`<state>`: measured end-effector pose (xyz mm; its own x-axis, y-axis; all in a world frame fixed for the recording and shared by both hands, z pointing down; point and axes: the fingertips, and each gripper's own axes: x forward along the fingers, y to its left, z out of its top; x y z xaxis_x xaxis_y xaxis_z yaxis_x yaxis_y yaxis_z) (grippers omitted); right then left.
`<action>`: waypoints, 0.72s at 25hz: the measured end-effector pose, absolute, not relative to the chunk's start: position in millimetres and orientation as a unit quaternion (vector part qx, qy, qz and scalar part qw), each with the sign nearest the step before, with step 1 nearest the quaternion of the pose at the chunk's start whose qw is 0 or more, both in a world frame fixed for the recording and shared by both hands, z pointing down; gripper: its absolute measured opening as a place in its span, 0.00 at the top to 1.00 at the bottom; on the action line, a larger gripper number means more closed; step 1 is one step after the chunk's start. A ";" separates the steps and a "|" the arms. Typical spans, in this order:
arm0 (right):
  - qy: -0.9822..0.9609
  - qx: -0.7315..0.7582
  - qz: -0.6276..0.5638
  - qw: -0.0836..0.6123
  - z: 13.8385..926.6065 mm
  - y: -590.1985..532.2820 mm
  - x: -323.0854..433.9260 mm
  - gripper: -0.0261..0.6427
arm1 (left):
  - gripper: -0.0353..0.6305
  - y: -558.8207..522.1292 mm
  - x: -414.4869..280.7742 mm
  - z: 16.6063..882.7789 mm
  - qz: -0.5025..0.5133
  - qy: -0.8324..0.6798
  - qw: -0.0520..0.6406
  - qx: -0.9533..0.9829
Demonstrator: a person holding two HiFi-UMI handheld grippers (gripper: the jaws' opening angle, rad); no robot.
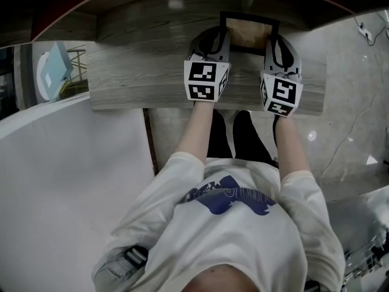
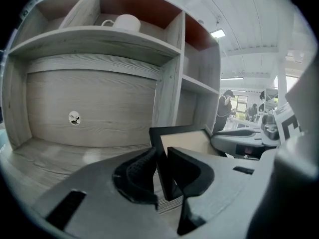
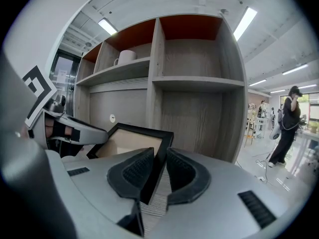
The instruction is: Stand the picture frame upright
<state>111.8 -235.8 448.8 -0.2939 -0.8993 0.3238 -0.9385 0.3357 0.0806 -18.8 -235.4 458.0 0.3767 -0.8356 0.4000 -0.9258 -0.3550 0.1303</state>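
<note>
The left gripper's (image 2: 162,176) jaws are part-way closed on the left side rail of the frame (image 2: 185,144). The black rail is pinched between the ribbed pads. The right gripper (image 3: 155,176) mirrors this, its jaws closed to the same narrow gap on the right side rail of the frame (image 3: 130,144).

Holding one rail on each side probably keeps the frame from twisting as it is tipped. It also leaves the bottom edge free to act as the hinge on the worktop (image 1: 134,72).

In the head view the frame (image 1: 249,34) sits between the left gripper (image 1: 209,41) and the right gripper (image 1: 281,50), towards the back of the worktop and near the shelves (image 2: 99,39).

Its tan face is turned up and towards the person. The top rail lies farther back than the lower edge and runs left to right, in line with the worktop's front edge. From the gripper views the frame slopes up and away from the jaws, so I judge it to be leaning back, not yet upright. Foreshortening hides which side is the longer.

A mug (image 2: 122,21) stands on an upper shelf, well apart from all this.
</note>
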 end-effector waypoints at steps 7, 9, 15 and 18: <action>-0.805 0.568 0.044 0.166 461.8 -245.5 111.0 0.85 | 0.83 -241.9 -18.7 473.7 0.129 -0.544 0.173 0.811; -0.807 0.566 0.039 0.164 463.3 -248.3 109.1 0.85 | 0.83 -244.6 -20.8 475.9 0.128 -0.545 0.171 0.810; -0.809 0.567 0.027 0.150 468.5 -257.0 106.5 0.85 | 0.83 -253.6 -23.4 481.1 0.120 -0.543 0.159 0.816; -0.808 0.569 0.019 0.147 472.0 -258.7 106.8 0.85 | 0.83 -255.8 -22.7 485.2 0.116 -0.538 0.153 0.821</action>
